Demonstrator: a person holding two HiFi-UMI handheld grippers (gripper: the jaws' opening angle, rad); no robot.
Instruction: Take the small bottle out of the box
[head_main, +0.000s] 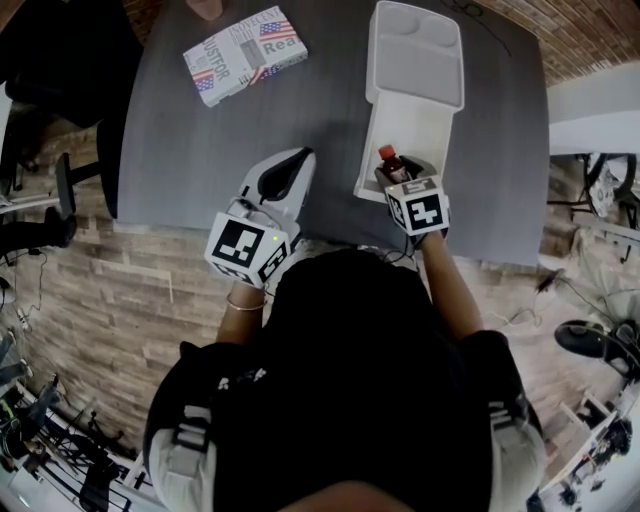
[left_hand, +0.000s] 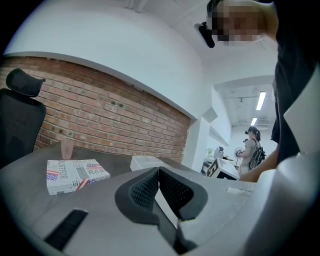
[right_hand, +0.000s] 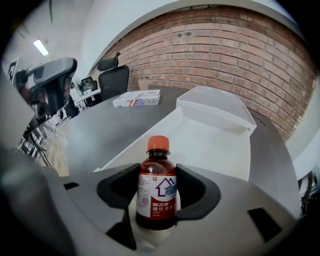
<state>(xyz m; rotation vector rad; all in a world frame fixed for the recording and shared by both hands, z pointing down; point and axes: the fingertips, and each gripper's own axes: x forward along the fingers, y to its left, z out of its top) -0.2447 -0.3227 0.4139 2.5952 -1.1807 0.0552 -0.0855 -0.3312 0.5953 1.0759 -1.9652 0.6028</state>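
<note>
Right fingers (right_hand: 192, 192) clamped on the small bottle (right_hand: 157, 195), which stands upright at the near end of the box (right_hand: 220, 145), by the desk's (right_hand: 100, 130) near edge. Left fingers (left_hand: 145, 190) pressed together, empty, off the box. Risk: round bottle slips or tips on lift; unheld box drags along. Bottle label: house outline, Chinese print, unreadable. Flag-printed pack (head_main: 245, 55) near far left corner reads "USTFOR", "Rea".

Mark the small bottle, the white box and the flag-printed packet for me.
small bottle (right_hand: 156, 192), right gripper view, on its label.
white box (head_main: 412, 140), head view, on its bare inner floor.
flag-printed packet (head_main: 245, 55), head view, on its top face.
</note>
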